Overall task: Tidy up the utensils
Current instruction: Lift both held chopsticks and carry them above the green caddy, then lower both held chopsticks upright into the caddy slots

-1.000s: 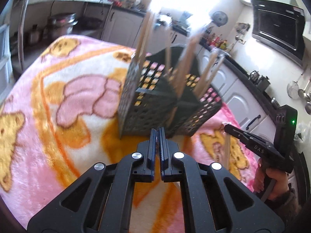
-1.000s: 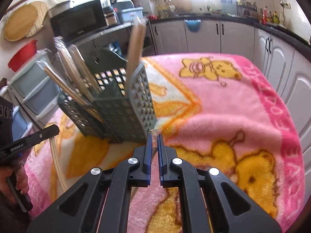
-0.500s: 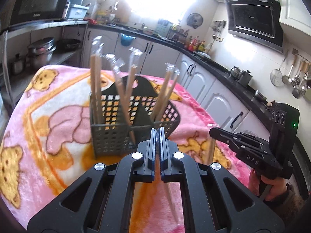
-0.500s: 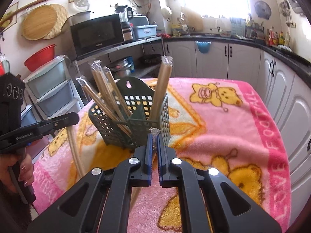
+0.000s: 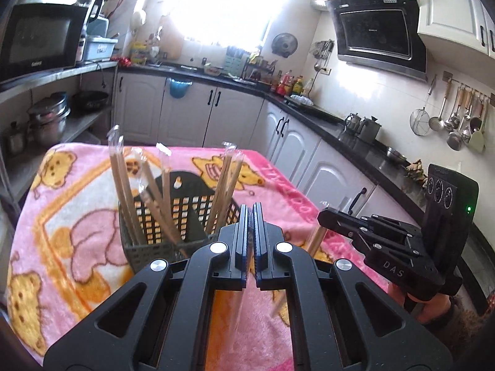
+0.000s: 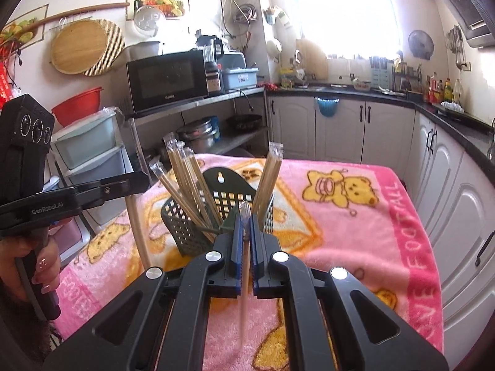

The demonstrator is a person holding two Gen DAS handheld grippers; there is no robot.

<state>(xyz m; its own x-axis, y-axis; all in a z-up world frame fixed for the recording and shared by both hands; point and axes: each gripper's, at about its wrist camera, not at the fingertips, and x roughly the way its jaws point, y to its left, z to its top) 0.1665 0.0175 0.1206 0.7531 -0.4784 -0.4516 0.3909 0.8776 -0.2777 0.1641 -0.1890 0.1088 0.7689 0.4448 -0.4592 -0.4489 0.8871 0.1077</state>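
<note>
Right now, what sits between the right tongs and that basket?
Only bare pink blanket, seen from the right wrist; the right tongs grip wrapped chopsticks short of the basket.

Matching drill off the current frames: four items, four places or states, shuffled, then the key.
1. left tongs
2. basket
3. microwave
4. blanket

A. on the shelf
B. pink, covers the table
C. shut on a wrapped chopstick pair
D. holds upright chopsticks

Pairs: 1-C, 2-D, 3-A, 4-B

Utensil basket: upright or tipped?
Upright. The basket stands on its base on the pink blanket, wrapped chopsticks sticking up out of it.
</note>
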